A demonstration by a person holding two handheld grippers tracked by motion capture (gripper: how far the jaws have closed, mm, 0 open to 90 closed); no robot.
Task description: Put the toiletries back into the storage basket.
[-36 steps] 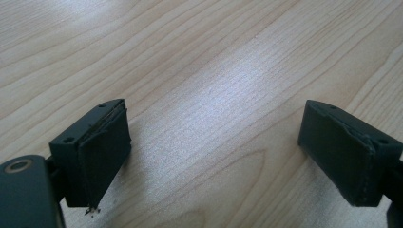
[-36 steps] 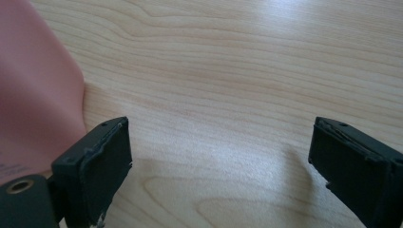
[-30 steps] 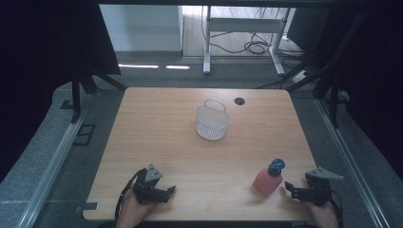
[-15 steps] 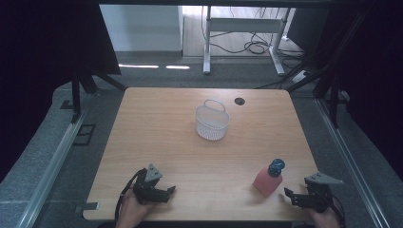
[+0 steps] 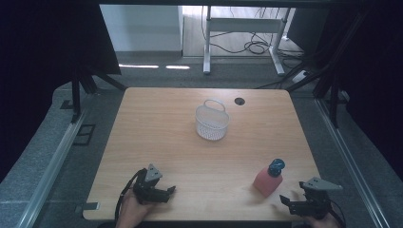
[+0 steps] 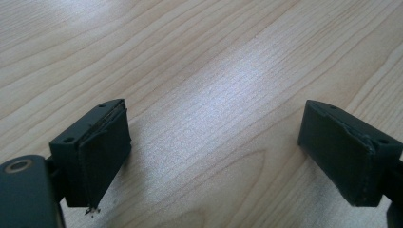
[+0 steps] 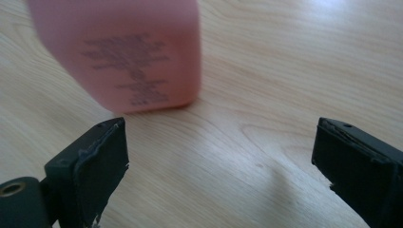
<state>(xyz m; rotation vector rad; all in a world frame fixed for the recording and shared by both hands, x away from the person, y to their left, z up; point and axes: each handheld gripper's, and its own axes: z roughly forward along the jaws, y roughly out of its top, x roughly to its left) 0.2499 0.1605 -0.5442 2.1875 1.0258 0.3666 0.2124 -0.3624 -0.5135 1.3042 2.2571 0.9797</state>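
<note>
Right now, high view: right gripper (image 5: 290, 202) is sitting at the table's (image 5: 157, 137) near edge w/ jaws spread, just beside the pink bottle (image 5: 268, 179), not touching it. Bottle is standing upright w/ a blue cap, well apart from the white basket (image 5: 212, 122) mid-table. Left gripper (image 5: 164, 191) is resting near the front-left edge, holding nothing.

Left gripper view: jaws are gaping wide over bare wood, nothing btwn them.

Right gripper view: jaws are also standing wide apart; bottle (image 7: 123, 52) is looming ahead, off to the left-hand jaw's side, not centred in the gap.

Risk, imo: if the gripper is pushing straight in, that jaw is likely clipping the bottle & tipping or shoving it, since it's tall & off-centre. Re-aiming first looks safer.
</note>
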